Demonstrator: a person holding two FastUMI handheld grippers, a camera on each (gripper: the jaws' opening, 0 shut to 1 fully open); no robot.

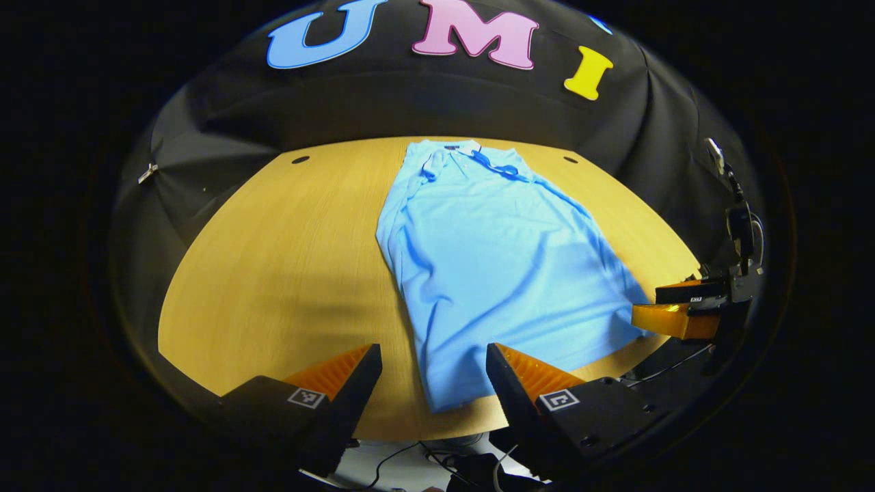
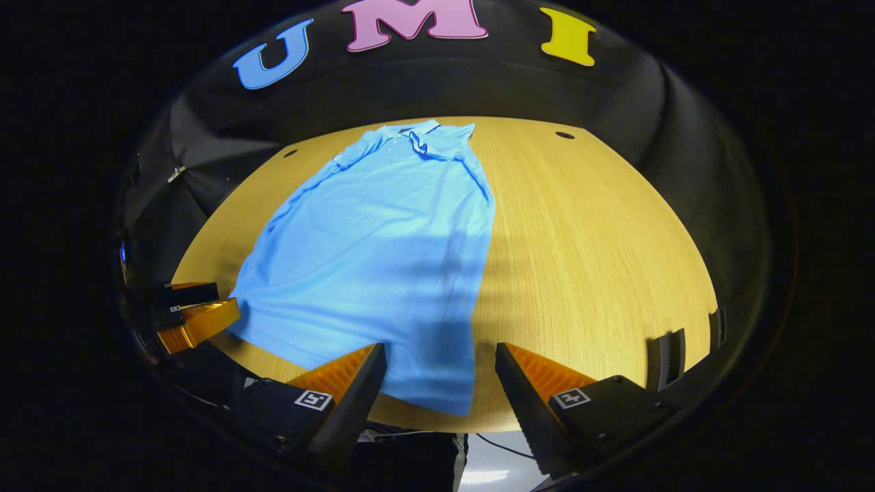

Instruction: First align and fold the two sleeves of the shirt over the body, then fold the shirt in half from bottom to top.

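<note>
A light blue polo shirt (image 1: 492,266) lies flat on the wooden tabletop (image 1: 287,260), its long axis running away from both tongs: collar (image 2: 417,137) and button placket at the far edge, hem (image 2: 410,396) at the near edge. The sleeves appear already folded in over the body, so the cloth reads as a long narrow panel; the remaining step is most likely the bottom-to-top fold.

The left tongs (image 1: 434,383) stand wide open with nothing between them, poised just off the near edge, and the hem's left corner lies straight ahead in their gap. The right tongs (image 2: 441,383) are likewise spread wide and empty, with the hem's right corner just ahead between their fingers. Each tongs is nearest its own hem corner, so the fold turns on both closing on the hem and carrying it along the long axis toward the collar.

The fabric looks like soft, thin knit, with shallow wrinkles and a rippled side edge; it will likely sag between two grips. The tabletop is smooth, pale wood-grain laminate with two small dark holes (image 2: 564,135) near its far edge.
</note>
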